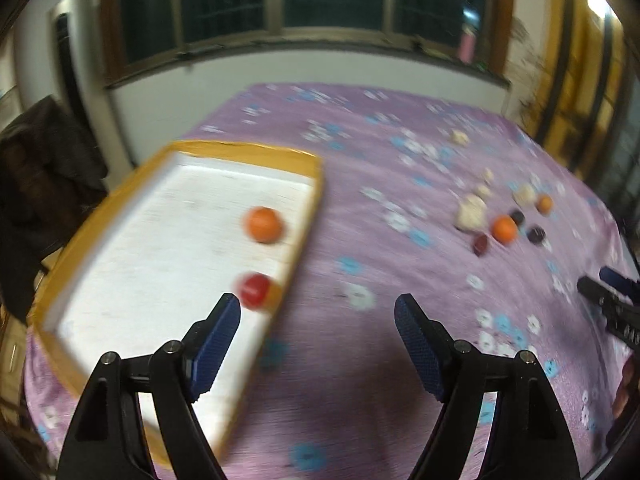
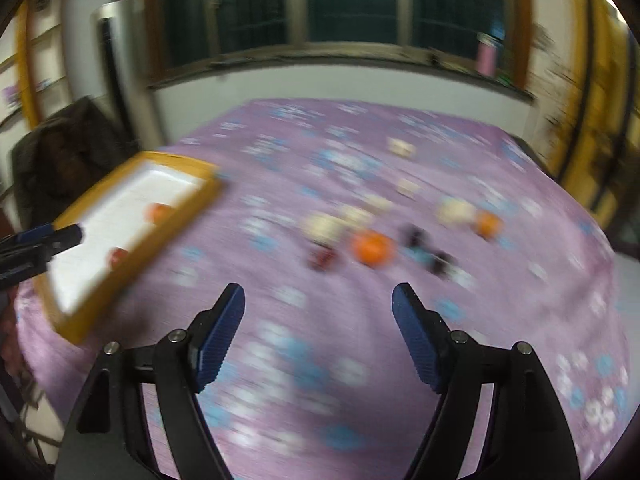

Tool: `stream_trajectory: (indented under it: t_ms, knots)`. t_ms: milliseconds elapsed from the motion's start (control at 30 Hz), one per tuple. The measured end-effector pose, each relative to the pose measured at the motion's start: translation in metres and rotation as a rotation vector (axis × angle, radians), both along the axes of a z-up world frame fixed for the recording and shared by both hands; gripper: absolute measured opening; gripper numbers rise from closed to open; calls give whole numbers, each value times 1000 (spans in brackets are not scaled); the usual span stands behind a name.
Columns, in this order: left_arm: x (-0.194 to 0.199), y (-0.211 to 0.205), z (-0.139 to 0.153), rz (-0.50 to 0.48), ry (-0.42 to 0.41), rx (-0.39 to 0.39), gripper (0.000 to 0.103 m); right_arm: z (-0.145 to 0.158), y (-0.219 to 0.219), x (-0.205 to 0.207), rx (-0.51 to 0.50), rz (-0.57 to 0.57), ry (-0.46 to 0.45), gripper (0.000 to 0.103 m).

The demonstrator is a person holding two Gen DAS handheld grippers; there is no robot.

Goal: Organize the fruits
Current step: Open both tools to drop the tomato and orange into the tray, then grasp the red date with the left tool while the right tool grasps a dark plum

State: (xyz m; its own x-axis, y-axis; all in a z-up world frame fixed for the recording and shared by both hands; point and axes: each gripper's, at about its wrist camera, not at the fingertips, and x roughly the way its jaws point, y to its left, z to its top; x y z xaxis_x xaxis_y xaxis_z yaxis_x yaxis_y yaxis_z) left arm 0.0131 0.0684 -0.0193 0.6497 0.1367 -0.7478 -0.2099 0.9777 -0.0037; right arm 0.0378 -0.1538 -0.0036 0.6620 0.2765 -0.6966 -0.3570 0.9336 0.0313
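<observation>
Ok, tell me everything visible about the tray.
The tray is a shallow rectangle with a white floor and a raised orange-yellow rim, blurred in both views. It lies flat on the purple floral cloth, at its left side. Inside, near the right rim, sit an orange fruit and a red fruit.

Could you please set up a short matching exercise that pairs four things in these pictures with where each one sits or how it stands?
Things:
1. red fruit
2. large orange fruit
3. left tool
4. pink bottle

Places or states:
A. on the window ledge
B. inside the tray, near its front corner
C. open, nothing between its fingers
D. loose on the purple cloth, among dark and pale pieces

Pairs: 1-B, 2-D, 3-C, 4-A
</observation>
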Motion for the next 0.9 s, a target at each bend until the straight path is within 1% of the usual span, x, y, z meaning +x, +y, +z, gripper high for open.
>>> stream_trajectory:
  t_ms: [133, 200, 267, 300, 367, 467, 533, 633, 667, 700, 767, 833, 867, 900]
  knots:
    - [20, -26, -12, -60, 32, 6, 80, -17, -49, 19, -19, -116, 47, 77]
    - [30, -37, -16, -82, 47, 8, 80, -22, -57, 28, -21, -128, 60, 76]
    - [40, -48, -18, -107, 52, 9, 79, -26, -55, 42, -18, -121, 72, 75]
    - [46, -53, -20, -119, 56, 10, 79, -27, -52, 51, -23, -117, 77, 73]
    - [54, -62, -22, -141, 57, 5, 79, -31, -48, 70, -35, -105, 92, 63]
    - [67, -75, -27, -177, 70, -8, 79, -42, -40, 103, -61, -106, 123, 53]
    - [75, -83, -31, -195, 83, -16, 79, -50, -40, 117, -49, -110, 147, 49]
    - [88, -94, -34, -216, 91, -14, 79, -53, -36, 127, -27, -90, 161, 45]
    - [93, -98, -35, -222, 88, -13, 79, -53, -34, 128, -24, -80, 162, 40]
    - [97, -100, -35, -227, 88, -12, 79, -54, -32, 128, -18, -69, 164, 37]
    - [107, -106, -38, -235, 101, -9, 79, -56, -30, 128, 2, -49, 171, 28]
    - [114, -113, -42, -245, 100, -9, 79, -56, -28, 127, 3, -38, 168, 26]
    - [116, -115, -44, -250, 107, -3, 73, -56, -28, 127, 11, -32, 169, 25]
    - [120, -119, -48, -259, 118, 2, 63, -57, -29, 127, 19, -29, 169, 25]
